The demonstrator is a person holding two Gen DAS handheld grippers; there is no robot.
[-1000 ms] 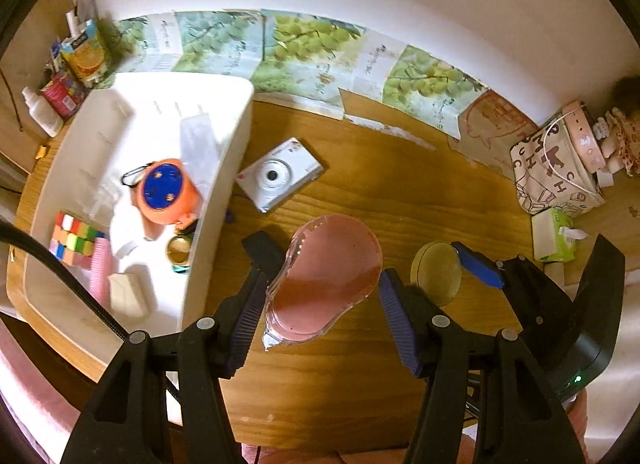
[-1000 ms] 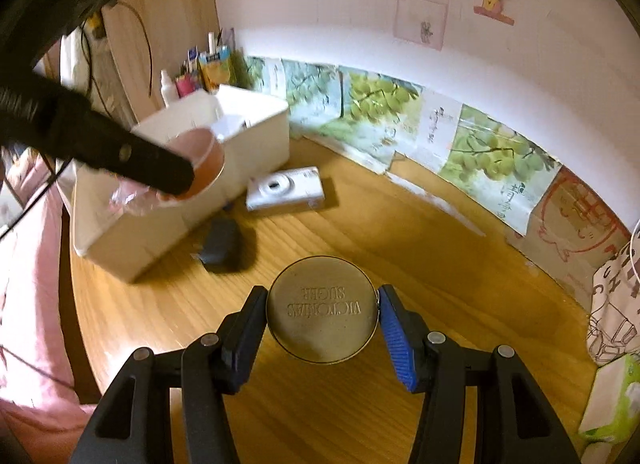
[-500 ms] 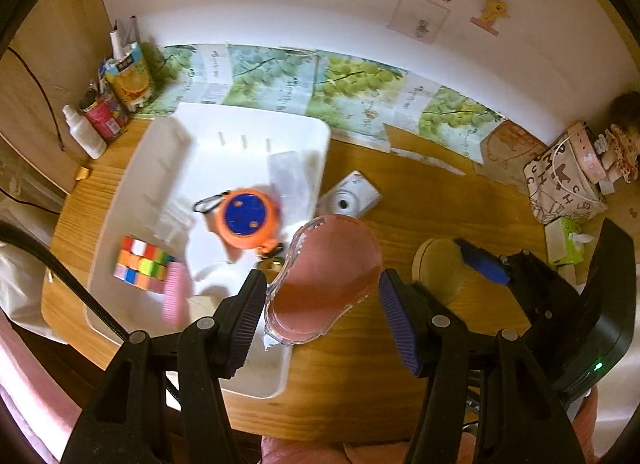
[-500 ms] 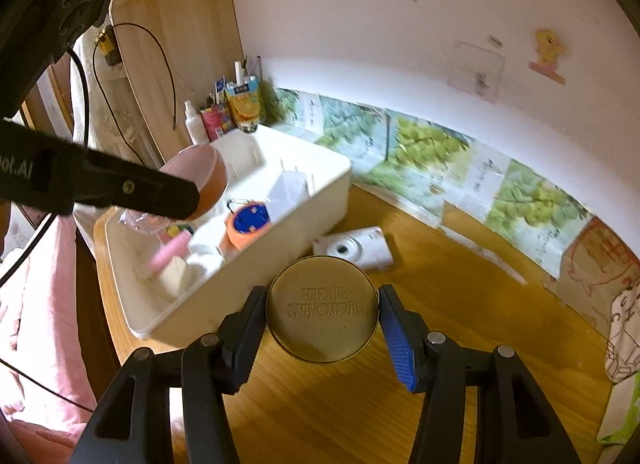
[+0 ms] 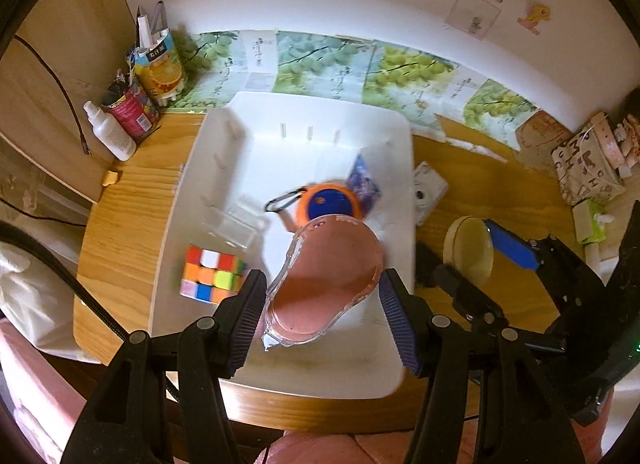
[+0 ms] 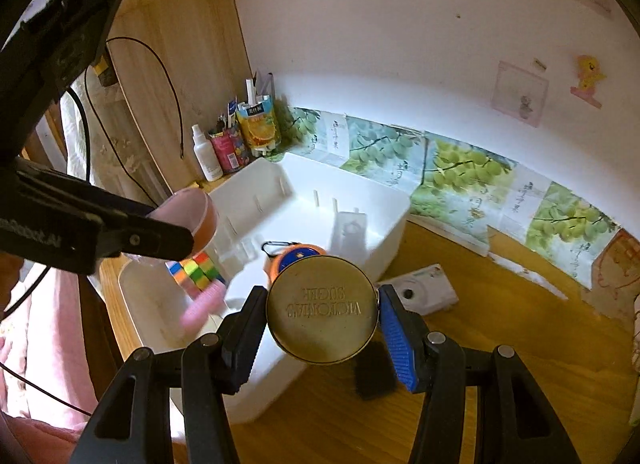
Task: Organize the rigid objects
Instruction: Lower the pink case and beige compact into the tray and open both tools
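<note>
While your left gripper (image 5: pixel 322 300) clamps the pink case (image 5: pixel 326 276) above the white bin (image 5: pixel 400 380), your right gripper (image 6: pixel 322 324) clamps the gold tin (image 6: pixel 322 310); next, lower and release.

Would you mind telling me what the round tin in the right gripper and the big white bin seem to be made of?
Round tin: looks like metal with a dull brass-gold finish; raised embossed lettering and a soft sheen suggest it. White bin: probably moulded plastic, smooth and slightly glossy, with rounded corners and thin ribs inside.
</note>
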